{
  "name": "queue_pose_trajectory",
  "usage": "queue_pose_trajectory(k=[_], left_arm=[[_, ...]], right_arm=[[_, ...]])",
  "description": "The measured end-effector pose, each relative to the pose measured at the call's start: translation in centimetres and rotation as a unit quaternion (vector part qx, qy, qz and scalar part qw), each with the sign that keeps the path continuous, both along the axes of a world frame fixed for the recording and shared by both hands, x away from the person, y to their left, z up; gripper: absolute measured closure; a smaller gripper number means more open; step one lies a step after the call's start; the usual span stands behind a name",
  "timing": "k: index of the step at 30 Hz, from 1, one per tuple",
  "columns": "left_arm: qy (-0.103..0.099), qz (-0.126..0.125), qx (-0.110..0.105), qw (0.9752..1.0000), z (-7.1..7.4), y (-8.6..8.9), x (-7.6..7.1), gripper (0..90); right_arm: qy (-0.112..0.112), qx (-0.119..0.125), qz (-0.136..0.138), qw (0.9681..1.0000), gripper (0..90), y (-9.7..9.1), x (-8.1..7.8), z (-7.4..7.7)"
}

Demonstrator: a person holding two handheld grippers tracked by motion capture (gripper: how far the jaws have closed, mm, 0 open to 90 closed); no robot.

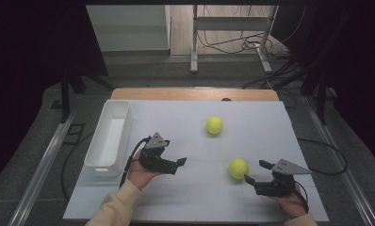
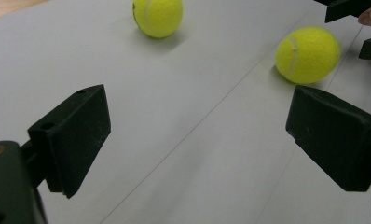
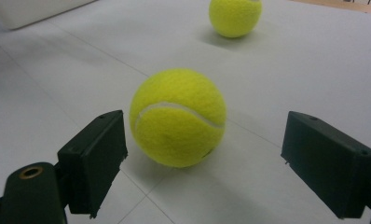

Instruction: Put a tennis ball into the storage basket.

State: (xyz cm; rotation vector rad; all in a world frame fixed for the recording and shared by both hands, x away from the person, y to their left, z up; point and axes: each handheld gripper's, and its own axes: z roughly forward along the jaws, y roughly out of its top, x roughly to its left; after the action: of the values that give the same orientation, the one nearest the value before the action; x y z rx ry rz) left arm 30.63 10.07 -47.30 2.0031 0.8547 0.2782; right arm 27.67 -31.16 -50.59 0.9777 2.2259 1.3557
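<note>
- High view: a white table sheet (image 1: 185, 197) is seen across the middle of the frame, with a white bin (image 1: 111, 136) at centre left. Two tennis balls lie on the sheet: the far ball (image 1: 214, 125) just above centre, the near ball (image 1: 238, 168) lower right of centre.
- High view: the right gripper (image 1: 255, 171) is held at lower right, jaws spread, tips just beside the near ball but not closed on it. The left gripper (image 1: 180, 162) is held left of centre, jaws parted, nothing between them, well apart from both balls.
- Left gripper view: the jaws are seen wide apart at the lower corners, only bare sheet between them. The far ball (image 2: 158, 16) sits at the top edge, the near ball (image 2: 307, 54) at upper right, with the right gripper's jaw tips just beyond it at the frame corner.
- Right gripper view: the near ball (image 3: 178, 117) is centred, resting on the sheet between the spread jaws but nearer the left one; the far ball (image 3: 235, 16) is at the top.
- Risk, as judged: the near ball is off-centre in the gap, so the closer jaw is likely to touch first and roll it away across the smooth sheet.
- Risk, as judged: a pinch above or below the ball's widest line could let the felt squirt out.
</note>
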Motion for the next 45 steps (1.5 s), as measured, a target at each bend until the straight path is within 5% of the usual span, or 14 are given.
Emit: queue_pose_trajectory(k=[45], left_arm=[[0.020, -0.008, 0.016, 0.9996, 0.4, -3.1, 4.9, 7.4]], right_arm=[[0.000, -0.004, -0.003, 1.0000, 14.3, 0.0, 0.1, -0.2]])
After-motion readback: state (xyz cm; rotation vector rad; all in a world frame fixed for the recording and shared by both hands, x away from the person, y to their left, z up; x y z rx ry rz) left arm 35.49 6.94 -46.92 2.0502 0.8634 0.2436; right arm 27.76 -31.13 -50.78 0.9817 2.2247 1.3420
